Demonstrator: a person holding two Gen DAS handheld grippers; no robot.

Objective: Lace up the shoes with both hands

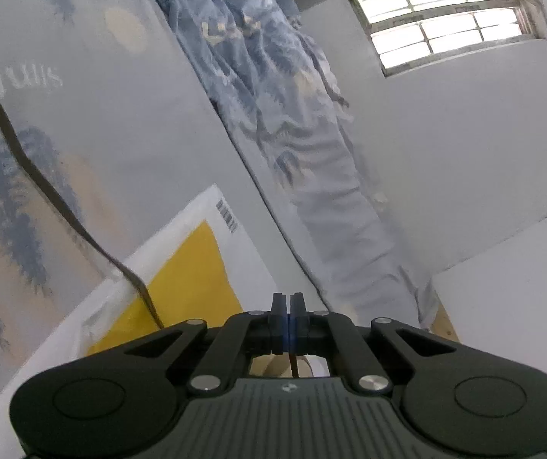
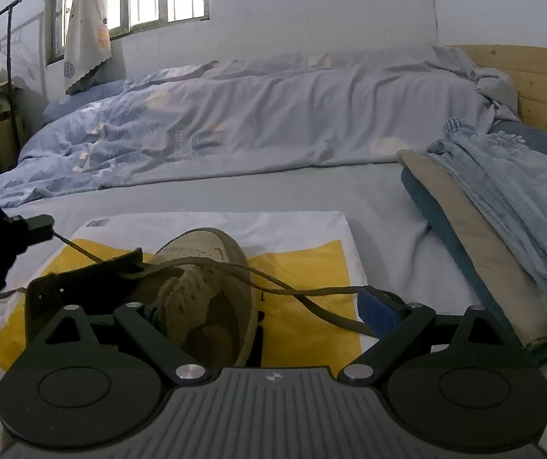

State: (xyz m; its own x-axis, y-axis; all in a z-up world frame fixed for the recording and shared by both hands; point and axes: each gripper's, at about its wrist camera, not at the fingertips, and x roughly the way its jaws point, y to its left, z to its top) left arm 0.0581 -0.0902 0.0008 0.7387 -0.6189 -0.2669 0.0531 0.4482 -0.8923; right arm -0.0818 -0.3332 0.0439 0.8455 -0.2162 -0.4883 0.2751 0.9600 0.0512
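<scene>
Left wrist view: your left gripper has its jaws pressed together, pinching a thin brown shoelace that shows as a dark strand just below the pads. Another stretch of the same lace curves away at the left, across the patterned bedsheet and down over the white and yellow bag. The shoe itself is not clear in this view; only a pale patch shows under the linkage.

Right wrist view: your right gripper stands wide open around the beige shoe, which lies on the white and yellow bag between the two fingers, its opening toward the camera. The lace runs from the shoe's eyelets across to the blue-padded finger, and another stretch rises taut to the left gripper, closed on it at the picture's left edge.
</scene>
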